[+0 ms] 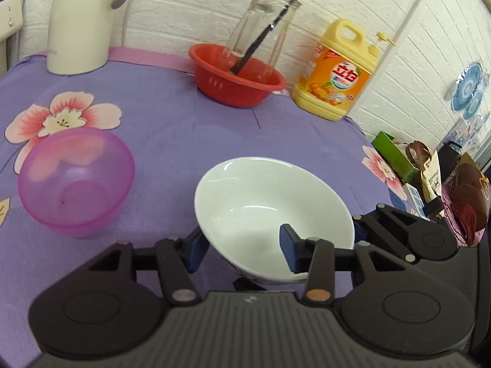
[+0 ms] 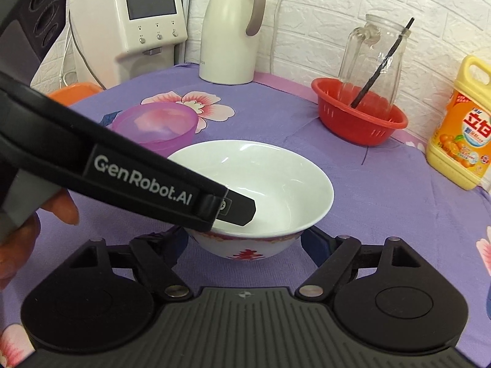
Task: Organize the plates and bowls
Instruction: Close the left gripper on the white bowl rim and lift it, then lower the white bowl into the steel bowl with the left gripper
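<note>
Two bowls stand on your worktop [image 1: 172,128], a purple cloth with pink flowers: one white bowl [image 1: 270,211] near its front and one translucent pink bowl [image 1: 76,184] to its left, apart from it and tipped slightly. Your left tool [image 1: 245,245] is clamped on the white bowl's near wall, one blue pad outside and one inside the rim. In the right wrist view that tool's arm crosses from the left, its tip reaching down inside the bowl. Your right tool [image 2: 245,245] has its two fingers spread, one on each side of the white bowl's base; whether they touch it cannot be told. At the back of the worktop stand one red basket [image 1: 236,76] holding one glass jar [image 1: 260,27] with one black stick [image 1: 267,30] in it, one yellow detergent bottle [image 1: 337,70] and one white jug [image 1: 79,24]. One white machine [image 2: 129,21] with a screen sits behind the worktop.
</note>
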The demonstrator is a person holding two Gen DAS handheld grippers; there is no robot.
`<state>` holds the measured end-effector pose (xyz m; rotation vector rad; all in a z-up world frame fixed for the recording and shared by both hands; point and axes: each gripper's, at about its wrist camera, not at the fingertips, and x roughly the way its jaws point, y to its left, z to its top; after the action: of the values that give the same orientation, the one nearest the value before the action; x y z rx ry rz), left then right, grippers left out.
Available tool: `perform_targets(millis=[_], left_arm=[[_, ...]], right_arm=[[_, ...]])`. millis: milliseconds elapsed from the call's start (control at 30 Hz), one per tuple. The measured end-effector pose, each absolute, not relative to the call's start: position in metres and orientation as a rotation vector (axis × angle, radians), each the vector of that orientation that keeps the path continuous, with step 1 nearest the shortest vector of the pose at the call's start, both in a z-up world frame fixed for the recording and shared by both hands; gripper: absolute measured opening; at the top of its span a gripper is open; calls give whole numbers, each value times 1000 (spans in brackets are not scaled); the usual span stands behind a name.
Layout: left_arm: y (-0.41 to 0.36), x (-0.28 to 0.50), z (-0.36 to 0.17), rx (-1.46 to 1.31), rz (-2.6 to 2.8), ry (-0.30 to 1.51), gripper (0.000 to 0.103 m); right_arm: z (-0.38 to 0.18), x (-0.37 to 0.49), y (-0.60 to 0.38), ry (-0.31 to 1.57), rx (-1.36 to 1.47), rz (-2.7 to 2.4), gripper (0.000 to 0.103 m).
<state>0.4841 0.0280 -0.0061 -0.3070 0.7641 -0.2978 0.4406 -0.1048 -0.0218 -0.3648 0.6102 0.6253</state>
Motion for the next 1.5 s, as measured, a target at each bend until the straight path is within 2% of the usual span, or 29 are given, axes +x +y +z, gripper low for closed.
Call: perform_targets(millis=[267,767,1033,1233,1500], left_arm=[[20,470,-16,-295,-304,797,45],[12,502,-27,-303,-303,813,45],[2,487,-9,-259,-347,758,45],[-6,454,12,-253,-373,725,45],[-31,365,36,-229,-451,707,45]], right_arm=[[-33,433,-114,672,-375,628,103],[-37,443,-121,702,-327,660,103],[-29,432,-120,629,-345,629,103],[-13,405,-130,592,-360,603,103],[15,325,-155,576,-368,566,103]])
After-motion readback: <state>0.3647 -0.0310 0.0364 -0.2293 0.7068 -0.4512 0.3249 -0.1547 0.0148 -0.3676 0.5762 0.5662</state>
